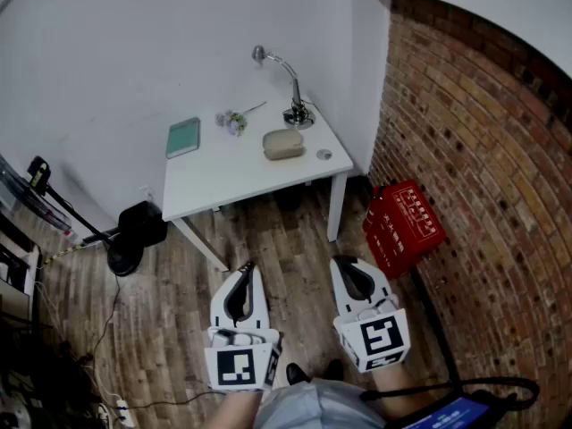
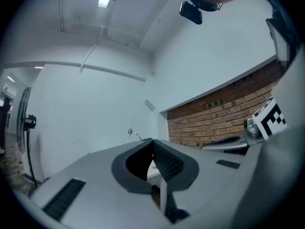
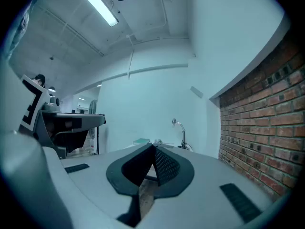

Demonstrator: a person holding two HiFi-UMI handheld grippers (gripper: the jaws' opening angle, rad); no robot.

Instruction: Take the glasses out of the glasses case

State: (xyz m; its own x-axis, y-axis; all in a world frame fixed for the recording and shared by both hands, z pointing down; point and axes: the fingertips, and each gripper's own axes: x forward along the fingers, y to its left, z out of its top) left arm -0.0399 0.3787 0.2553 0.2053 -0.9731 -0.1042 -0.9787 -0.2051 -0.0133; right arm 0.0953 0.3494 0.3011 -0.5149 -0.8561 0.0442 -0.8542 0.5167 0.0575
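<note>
Standing well short of the worktop (image 1: 223, 166), left tool (image 1: 245, 268) and right tool (image 1: 345, 264) are both closed and empty, the glasses case (image 1: 284, 144) lying crosswise ahead, roughly midway between them.

The glasses case (image 1: 283, 144) is lying on the table (image 1: 223, 173), right of the notebook (image 1: 182, 137). The lamp (image 1: 296, 110) is standing just behind it.

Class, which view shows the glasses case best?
The head view: the glasses case lies in full sight on the white table. In both gripper views the tongs block much of the tabletop; no case can be made out.
</note>
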